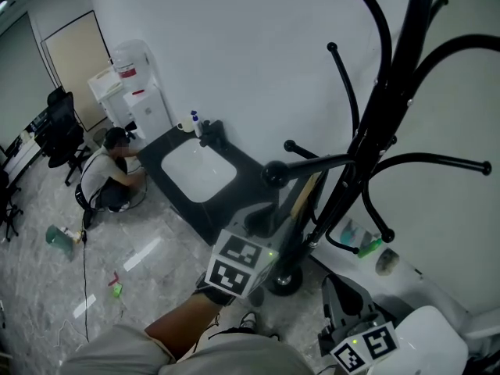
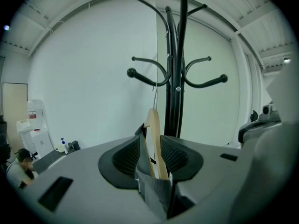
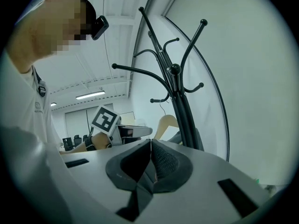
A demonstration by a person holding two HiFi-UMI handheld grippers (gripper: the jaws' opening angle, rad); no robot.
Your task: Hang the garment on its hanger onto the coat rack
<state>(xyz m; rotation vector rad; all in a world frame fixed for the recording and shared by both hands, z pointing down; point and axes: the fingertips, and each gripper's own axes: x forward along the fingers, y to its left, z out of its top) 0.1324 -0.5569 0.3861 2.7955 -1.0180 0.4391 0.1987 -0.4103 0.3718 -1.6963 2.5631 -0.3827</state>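
Note:
The black coat rack (image 1: 391, 92) stands against the white wall at right, with curved arms ending in knobs. A wooden hanger (image 2: 154, 139) carrying a dark grey garment (image 2: 156, 190) stands upright between the jaws of my left gripper (image 2: 152, 134). Those jaws are open, with a gap beside the hanger. The hanger's thin wire hook (image 2: 154, 94) reaches up to a lower rack arm (image 2: 145, 78); whether it rests on it I cannot tell. In the head view, the left gripper (image 1: 281, 213) is close to the rack pole. My right gripper (image 3: 150, 143) is shut and empty, low at right (image 1: 344, 303).
A black counter (image 1: 250, 170) with a white sink stands against the wall to the left of the rack. A person (image 1: 109, 178) crouches on the floor beside a water dispenser (image 1: 137, 92). Office chairs (image 1: 58, 127) stand at far left. The rack's round base (image 1: 285, 280) sits near my feet.

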